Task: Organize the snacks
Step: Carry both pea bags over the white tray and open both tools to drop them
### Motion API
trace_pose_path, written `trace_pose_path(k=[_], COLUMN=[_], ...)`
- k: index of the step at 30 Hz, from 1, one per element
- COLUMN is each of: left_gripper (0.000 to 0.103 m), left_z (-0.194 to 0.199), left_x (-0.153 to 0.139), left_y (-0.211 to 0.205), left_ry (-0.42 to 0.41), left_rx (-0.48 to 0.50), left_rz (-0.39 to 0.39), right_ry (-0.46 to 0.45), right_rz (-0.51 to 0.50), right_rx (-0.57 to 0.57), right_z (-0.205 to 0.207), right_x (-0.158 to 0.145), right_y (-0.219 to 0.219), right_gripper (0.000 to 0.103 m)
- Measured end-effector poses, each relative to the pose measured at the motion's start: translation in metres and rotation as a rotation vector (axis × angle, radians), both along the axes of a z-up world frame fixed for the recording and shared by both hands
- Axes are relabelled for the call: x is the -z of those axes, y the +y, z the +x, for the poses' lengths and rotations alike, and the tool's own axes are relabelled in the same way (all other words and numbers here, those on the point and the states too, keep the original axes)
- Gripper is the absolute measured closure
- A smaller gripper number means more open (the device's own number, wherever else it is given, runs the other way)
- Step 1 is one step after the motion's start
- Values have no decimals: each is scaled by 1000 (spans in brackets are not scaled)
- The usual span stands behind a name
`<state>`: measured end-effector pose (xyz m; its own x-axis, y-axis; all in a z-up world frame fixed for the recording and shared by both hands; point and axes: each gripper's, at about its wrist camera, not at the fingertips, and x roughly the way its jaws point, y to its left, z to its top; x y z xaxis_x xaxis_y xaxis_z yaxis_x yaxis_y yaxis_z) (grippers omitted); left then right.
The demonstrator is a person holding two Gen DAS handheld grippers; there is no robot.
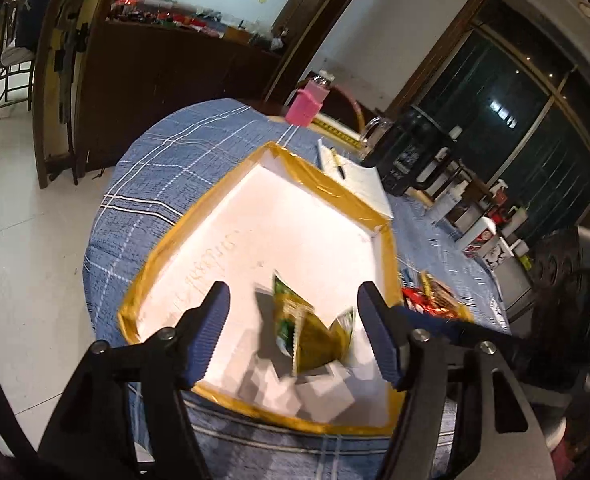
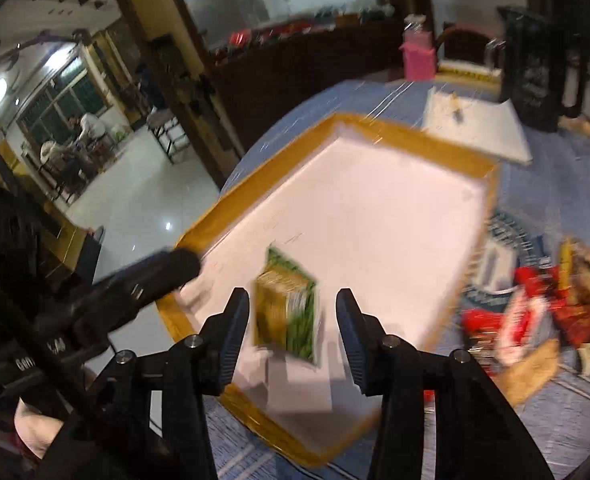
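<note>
A white tray (image 1: 327, 184) (image 2: 415, 136) edged with yellow tape lies on the blue checked tablecloth. A green and gold snack packet (image 1: 311, 332) shows blurred over the tray floor between the fingers of my left gripper (image 1: 295, 324), which is open and clear of it on both sides. In the right wrist view a green and gold packet (image 2: 287, 312) sits in line between the fingers of my right gripper (image 2: 293, 332), also open with a gap on each side. I cannot tell whether the two views show the same packet. The left gripper's body (image 2: 167, 272) reaches in over the tray's left rim.
A heap of red and brown snack packets (image 1: 431, 300) (image 2: 535, 312) lies on the cloth right of the tray. Behind the tray are a notebook with a pen (image 1: 355, 176), a pink box (image 1: 305, 106) and a black jug (image 1: 411, 152). The round table's edge drops to tiled floor on the left.
</note>
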<state>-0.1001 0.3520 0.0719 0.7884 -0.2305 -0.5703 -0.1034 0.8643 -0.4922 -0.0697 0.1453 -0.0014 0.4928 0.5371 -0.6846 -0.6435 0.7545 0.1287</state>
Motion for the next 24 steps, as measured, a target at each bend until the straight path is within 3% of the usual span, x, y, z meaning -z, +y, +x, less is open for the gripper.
trace_pose_path(k=[6, 11, 24], left_gripper=[31, 31, 30], left_z=[-27, -41, -36], left_x=[6, 7, 4], left_y=[-15, -27, -100], left_ry=[-22, -37, -10], left_rx=[12, 9, 141], left_rz=[-62, -102, 31], right_ry=[-38, 2, 80], right_rz=[60, 53, 37], right_rx=[195, 377, 456], right_z=[16, 40, 43], right_x=[-12, 8, 52], right_y=[-93, -159, -160], right_gripper=[55, 55, 51])
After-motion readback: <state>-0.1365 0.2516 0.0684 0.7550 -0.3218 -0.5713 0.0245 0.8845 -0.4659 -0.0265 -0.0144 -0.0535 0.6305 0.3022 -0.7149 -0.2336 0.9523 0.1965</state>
